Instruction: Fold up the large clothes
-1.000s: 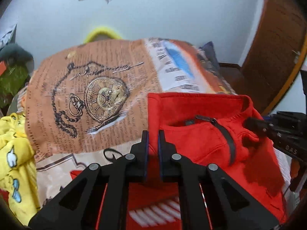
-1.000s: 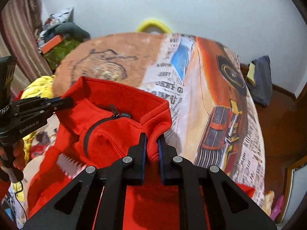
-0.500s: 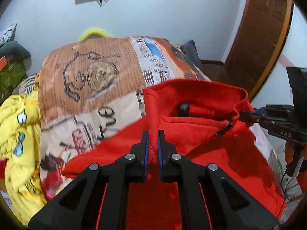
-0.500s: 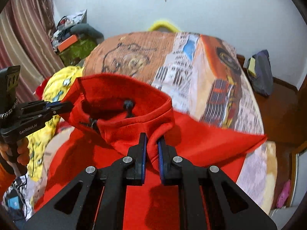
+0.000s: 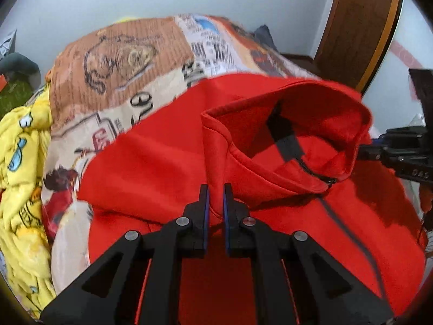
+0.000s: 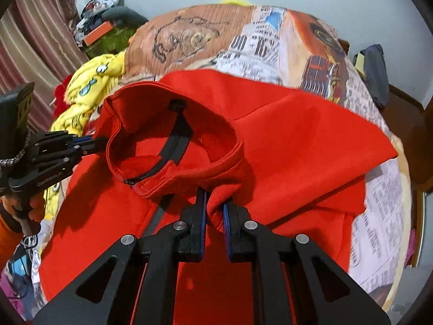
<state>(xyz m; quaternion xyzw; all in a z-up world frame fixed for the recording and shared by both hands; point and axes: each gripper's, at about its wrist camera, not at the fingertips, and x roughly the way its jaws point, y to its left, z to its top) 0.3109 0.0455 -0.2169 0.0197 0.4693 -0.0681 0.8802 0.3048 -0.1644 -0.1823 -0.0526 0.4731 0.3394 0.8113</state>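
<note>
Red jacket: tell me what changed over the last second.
The red jacket has been drawn back along the bed, now spread wide with sleeves out. Unchanged: the left hand-held gripper and right hand-held gripper stay clamped on the collar.

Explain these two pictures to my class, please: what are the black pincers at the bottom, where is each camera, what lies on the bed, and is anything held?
No robot is here: a person holds a two-finger gripper in each hand, each with a camera looking along its fingers. One picture is from the left gripper, the other from the right gripper. Each also shows the other at its edge. A red jacket with a dark zip lies spread on a bed with a printed bedcover. A yellow cloth lies bunched beside it. Both grippers are shut on the jacket, one on either side of its collar.
</note>
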